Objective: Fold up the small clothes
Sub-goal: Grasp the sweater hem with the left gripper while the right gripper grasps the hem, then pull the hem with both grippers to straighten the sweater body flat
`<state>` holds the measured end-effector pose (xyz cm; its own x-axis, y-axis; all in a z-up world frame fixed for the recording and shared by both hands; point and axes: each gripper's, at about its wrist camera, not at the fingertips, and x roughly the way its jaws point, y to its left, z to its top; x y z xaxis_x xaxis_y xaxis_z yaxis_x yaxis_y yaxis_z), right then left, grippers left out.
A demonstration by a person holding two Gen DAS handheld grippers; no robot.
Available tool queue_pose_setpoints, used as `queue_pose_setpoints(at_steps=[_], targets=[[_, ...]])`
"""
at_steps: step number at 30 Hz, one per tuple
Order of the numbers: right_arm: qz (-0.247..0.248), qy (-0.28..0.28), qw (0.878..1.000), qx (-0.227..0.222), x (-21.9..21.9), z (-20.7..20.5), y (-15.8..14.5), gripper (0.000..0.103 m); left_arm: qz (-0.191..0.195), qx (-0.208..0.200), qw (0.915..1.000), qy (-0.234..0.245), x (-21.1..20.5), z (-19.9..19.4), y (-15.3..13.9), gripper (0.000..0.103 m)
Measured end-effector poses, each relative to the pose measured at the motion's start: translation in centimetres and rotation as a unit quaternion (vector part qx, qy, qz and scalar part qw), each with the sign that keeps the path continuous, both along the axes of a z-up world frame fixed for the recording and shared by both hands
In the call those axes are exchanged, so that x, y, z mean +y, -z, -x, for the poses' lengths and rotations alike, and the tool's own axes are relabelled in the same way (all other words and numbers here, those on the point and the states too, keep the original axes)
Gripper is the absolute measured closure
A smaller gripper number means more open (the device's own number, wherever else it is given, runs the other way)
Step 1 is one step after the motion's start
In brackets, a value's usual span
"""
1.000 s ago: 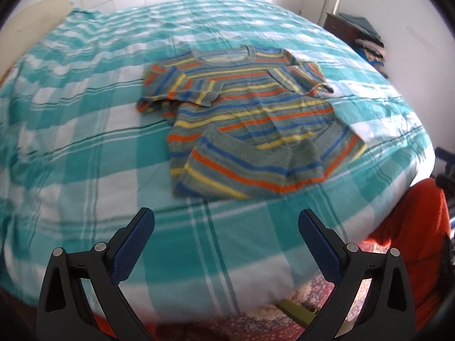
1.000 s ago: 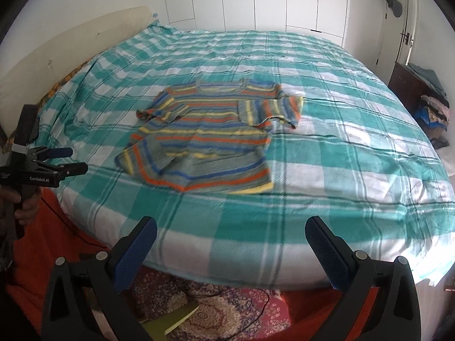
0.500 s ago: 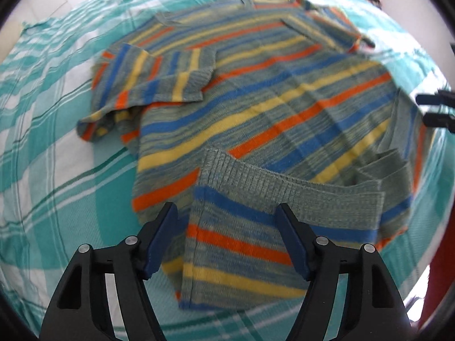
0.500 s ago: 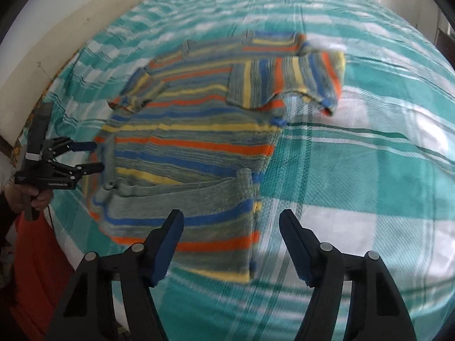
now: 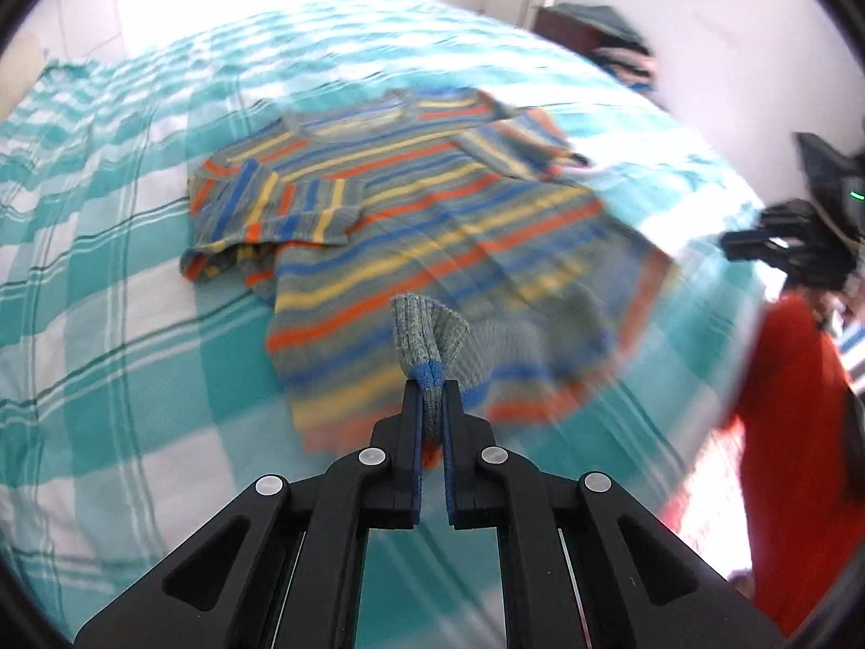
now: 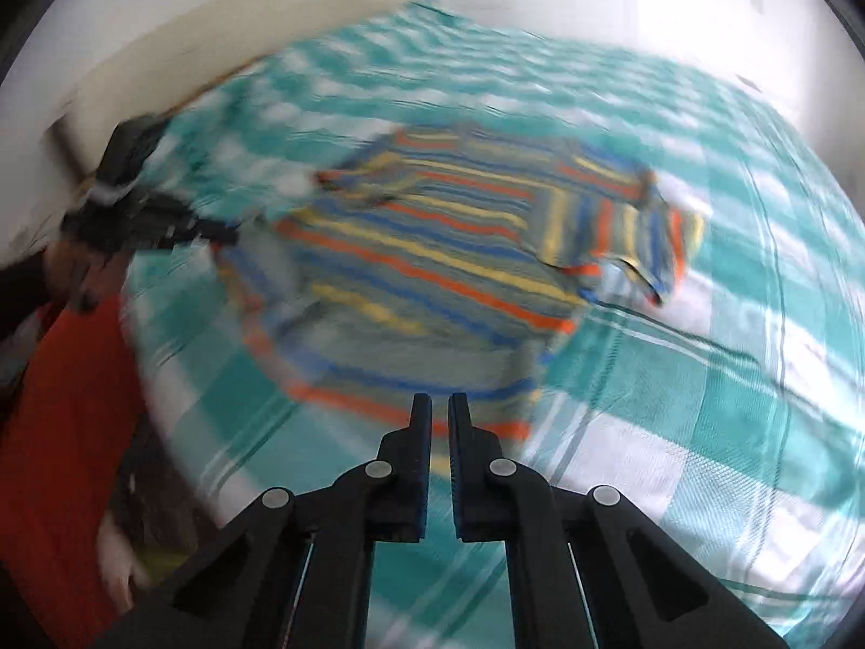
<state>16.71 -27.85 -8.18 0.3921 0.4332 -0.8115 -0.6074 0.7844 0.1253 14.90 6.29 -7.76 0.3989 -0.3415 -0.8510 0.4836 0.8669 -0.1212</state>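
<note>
On your far left the teal checked bedspread [image 5: 108, 281] runs wide and flat, open cloth between the sweater and the pale headboard [image 6: 216, 54]. The striped sweater [image 5: 432, 227] lies spread mid-bed, neckline away from you, one sleeve folded in across the chest at the left. Its near hem sits close to the bed's front edge, and that edge drops off to your right, where red fabric [image 5: 784, 405] hangs below it.

Your left gripper [image 5: 431, 395] has its jaws pressed together on a bunched piece of the sweater's ribbed hem, which stands up in a small fold above the fingertips. The rest of the garment trails away from the jaws, blurred along its right side.

Your right gripper [image 6: 440, 405] sits at the near hem, jaws drawn almost together with only a thin slit between them. The blur there hides whether any cloth is caught, so you cannot tell. To its right the bedspread lies open past the other folded sleeve.
</note>
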Motion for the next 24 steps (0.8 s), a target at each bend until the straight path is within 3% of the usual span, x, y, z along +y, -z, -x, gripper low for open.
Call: queue_pose_setpoints(at_steps=[3, 5, 6, 7, 8, 9, 11, 14, 15, 16, 18, 21, 24], targets=[[0.007, -0.028, 0.999, 0.018, -1.0, 3.1, -0.2, 0.097, -0.031, 0.013, 0.9991, 0.026, 0.7, 3.1, 0.4, 0.098], [0.012, 0.0, 0.999, 0.046, -1.9, 3.4, 0.9, 0.093, -0.055, 0.025, 0.998, 0.02, 0.9, 3.6, 2.1, 0.098], [0.014, 0.015, 0.998, 0.053, -2.3, 3.0, 1.4, 0.078, -0.058, 0.03, 0.9978, 0.012, 1.0, 3.5, 2.8, 0.098], [0.018, 0.038, 0.998, 0.053, -2.6, 2.0, 2.2, 0.052, -0.054, 0.035, 0.9979, 0.0, 0.8, 3.1, 3.4, 0.098], [0.014, 0.051, 0.997, 0.049, -2.5, 1.2, 2.4, 0.042, -0.049, 0.036, 0.9981, -0.007, 0.7, 2.7, 3.8, 0.098], [0.002, 0.065, 0.997, 0.046, -2.5, 0.2, 2.6, 0.038, -0.048, 0.035, 0.9982, -0.011, 0.5, 2.4, 4.0, 0.099], [-0.024, 0.095, 0.993, 0.061, -2.4, -3.2, 3.5, 0.038, -0.046, 0.036, 0.9982, -0.018, 0.2, 1.8, 4.4, 0.099], [-0.002, 0.111, 0.991, 0.07, -1.0, -7.2, 5.5, 0.046, -0.047, 0.031, 0.9982, -0.023, 0.4, 1.4, 4.2, 0.099], [0.009, 0.108, 0.991, 0.075, -0.5, -8.0, 6.1, 0.057, -0.045, 0.03, 0.9982, -0.026, 0.5, 1.5, 4.0, 0.099], [0.022, 0.092, 0.992, 0.085, 0.2, -8.7, 6.8, 0.078, -0.043, 0.028, 0.9983, -0.029, 0.7, 1.5, 3.8, 0.099], [0.047, 0.069, 0.994, 0.074, 1.3, -8.4, 6.8, 0.099, -0.039, 0.023, 0.9984, -0.033, 1.2, 1.8, 3.3, 0.099], [0.037, 0.027, 0.998, 0.036, 1.6, -6.1, 4.4, 0.099, -0.032, 0.012, 0.999, -0.028, 1.8, 2.8, 2.3, 0.099], [0.024, -0.045, 0.999, -0.006, 1.0, -1.0, 0.7, 0.099, -0.031, 0.002, 0.9994, -0.013, 2.1, 4.5, 1.4, 0.099]])
